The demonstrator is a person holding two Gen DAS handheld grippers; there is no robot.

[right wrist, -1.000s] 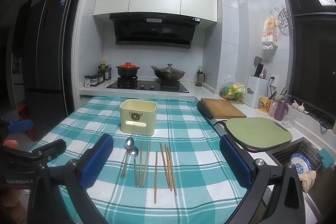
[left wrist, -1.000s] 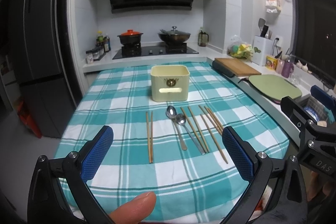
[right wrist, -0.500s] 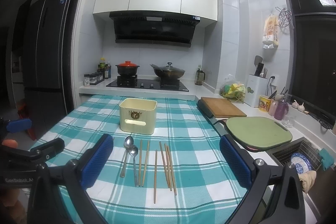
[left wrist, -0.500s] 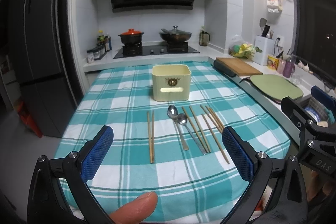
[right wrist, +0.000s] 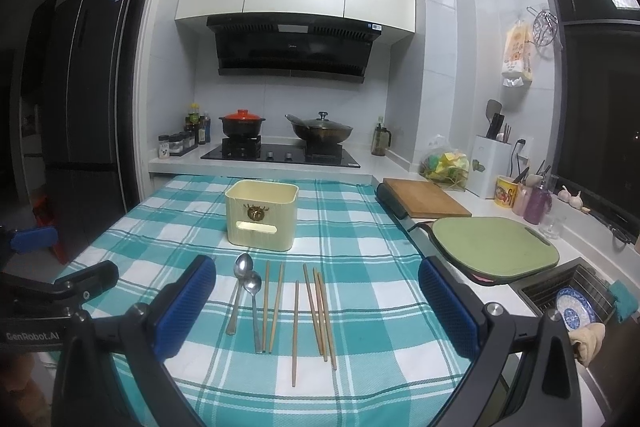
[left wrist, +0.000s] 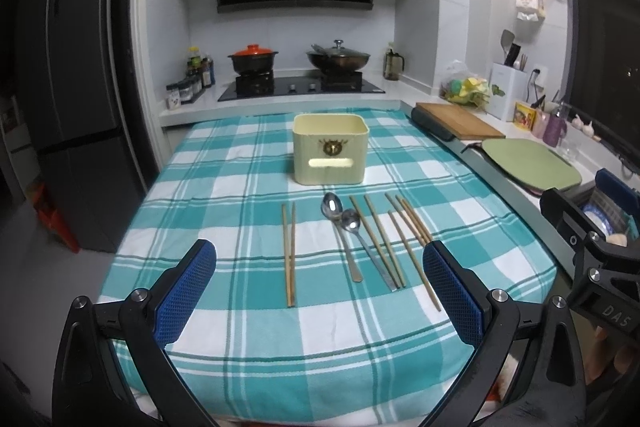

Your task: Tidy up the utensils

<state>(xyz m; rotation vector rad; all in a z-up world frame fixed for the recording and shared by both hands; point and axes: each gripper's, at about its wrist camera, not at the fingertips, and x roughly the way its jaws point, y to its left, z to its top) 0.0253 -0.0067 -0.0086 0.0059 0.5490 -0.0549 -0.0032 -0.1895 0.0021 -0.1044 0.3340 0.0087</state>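
A cream utensil holder [left wrist: 330,148] [right wrist: 262,215] stands upright on the teal checked tablecloth [left wrist: 224,195]. In front of it lie two metal spoons [left wrist: 344,227] [right wrist: 246,291] and several wooden chopsticks [left wrist: 289,251] [right wrist: 316,311], spread in a row. My left gripper [left wrist: 318,291] hovers open above the table's near edge, nothing between its blue pads. My right gripper [right wrist: 316,307] is open too, held over the near edge with the chopsticks seen between its pads. The right gripper's black body [left wrist: 592,251] shows at the right of the left wrist view.
A wooden cutting board [right wrist: 426,197] and a green board [right wrist: 494,247] lie on the counter to the right. A sink with a blue plate [right wrist: 572,307] sits at the far right. Stove with a red-lidded pot [left wrist: 253,59] and wok behind; a dark fridge [left wrist: 72,87] at left.
The left gripper has lifted and tilted slightly, so the table sits lower in its view, and the thumb at the bottom edge is out of sight. The utensils have not moved.
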